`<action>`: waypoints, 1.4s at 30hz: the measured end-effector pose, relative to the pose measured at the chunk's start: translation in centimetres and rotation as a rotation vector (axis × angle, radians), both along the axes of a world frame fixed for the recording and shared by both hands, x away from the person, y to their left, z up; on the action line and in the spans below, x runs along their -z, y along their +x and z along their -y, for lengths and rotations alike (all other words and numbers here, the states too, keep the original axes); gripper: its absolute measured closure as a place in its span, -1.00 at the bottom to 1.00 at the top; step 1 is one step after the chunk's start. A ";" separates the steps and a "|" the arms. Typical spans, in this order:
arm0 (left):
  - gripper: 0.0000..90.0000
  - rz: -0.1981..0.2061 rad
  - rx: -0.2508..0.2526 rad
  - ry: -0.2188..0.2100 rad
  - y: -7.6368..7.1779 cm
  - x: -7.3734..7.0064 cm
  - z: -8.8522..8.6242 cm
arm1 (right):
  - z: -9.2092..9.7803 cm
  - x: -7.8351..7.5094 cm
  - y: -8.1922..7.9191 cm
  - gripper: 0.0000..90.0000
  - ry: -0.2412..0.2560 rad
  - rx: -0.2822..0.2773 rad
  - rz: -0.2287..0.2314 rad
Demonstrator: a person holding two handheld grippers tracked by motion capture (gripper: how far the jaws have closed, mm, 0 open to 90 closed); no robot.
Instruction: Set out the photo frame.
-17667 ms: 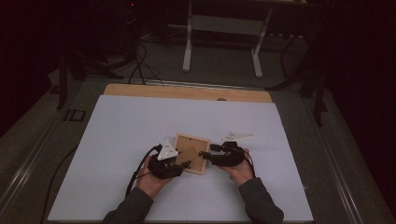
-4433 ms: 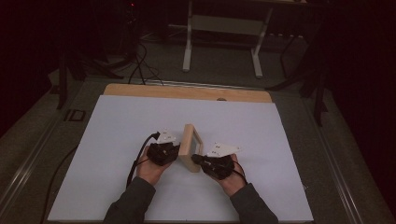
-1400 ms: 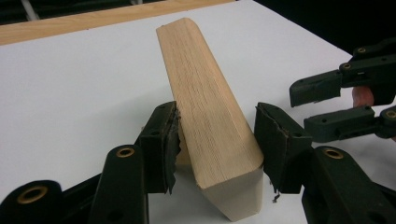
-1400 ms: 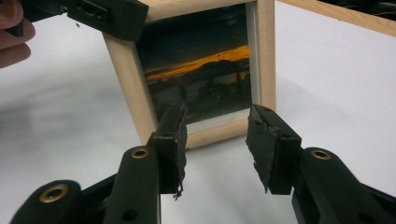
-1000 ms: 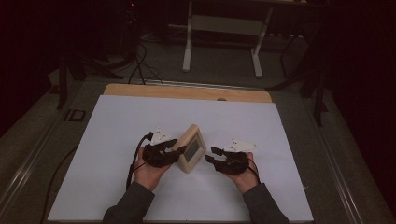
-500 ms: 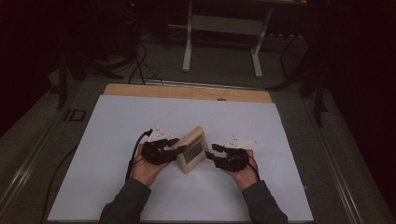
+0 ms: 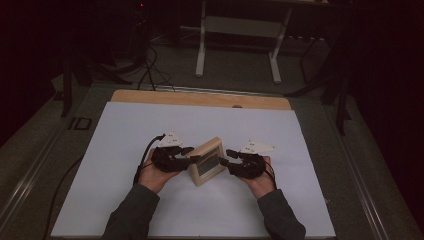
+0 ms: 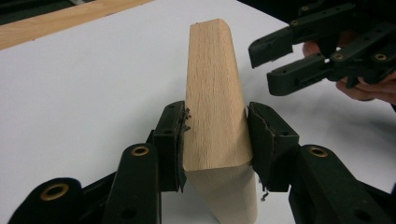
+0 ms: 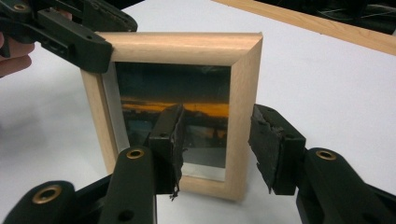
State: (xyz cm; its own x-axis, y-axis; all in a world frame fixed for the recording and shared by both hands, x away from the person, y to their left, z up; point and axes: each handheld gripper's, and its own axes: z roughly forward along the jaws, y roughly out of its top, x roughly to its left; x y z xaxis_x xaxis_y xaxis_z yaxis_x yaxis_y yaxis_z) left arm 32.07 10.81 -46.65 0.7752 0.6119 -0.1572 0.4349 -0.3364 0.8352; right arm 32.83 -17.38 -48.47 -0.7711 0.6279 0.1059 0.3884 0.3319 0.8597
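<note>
Picture frame (image 7: 207, 161), stiff, light wood with fragile glass, stands mid-mat (image 7: 125, 135); left gripper (image 8: 215, 140) clamps its edge, right gripper (image 9: 215, 140) waits spread beside it. Grip wood only.

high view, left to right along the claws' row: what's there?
Left claw → wooden picture frame → right claw, all on the white table.

The wooden picture frame (image 7: 207, 161) stands between the left tool (image 7: 189, 154) and right tool (image 7: 226, 157). Bare white counter (image 7: 150, 120) spreads from 9 through 12 to 3 o'clock.
</note>
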 end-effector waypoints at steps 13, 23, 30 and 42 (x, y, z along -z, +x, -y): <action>0.32 0.007 0.080 -0.012 1.5 0.1 -0.8 | -0.1 0.1 1.4 0.11 0.017 -0.001 -0.028; 0.32 0.015 0.147 -0.039 2.7 0.4 -1.4 | -0.4 0.0 1.9 -0.01 0.007 -0.012 -0.037; 0.30 0.017 0.123 -0.048 2.6 0.5 -1.4 | -0.6 0.2 2.3 -0.09 0.012 -0.033 -0.050; -0.09 0.056 -0.077 -0.115 -0.1 -0.1 -2.4 | -1.0 0.3 3.3 -0.26 0.029 -0.061 -0.073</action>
State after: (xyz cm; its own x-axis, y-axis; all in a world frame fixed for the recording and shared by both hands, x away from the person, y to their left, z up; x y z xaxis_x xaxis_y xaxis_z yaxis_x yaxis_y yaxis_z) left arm 31.95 13.18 -46.56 0.7364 0.6501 -0.1872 0.4073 -0.2051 0.8900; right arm 36.09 -16.37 -48.74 -0.7973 0.5760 0.1805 0.4299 0.3319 0.8397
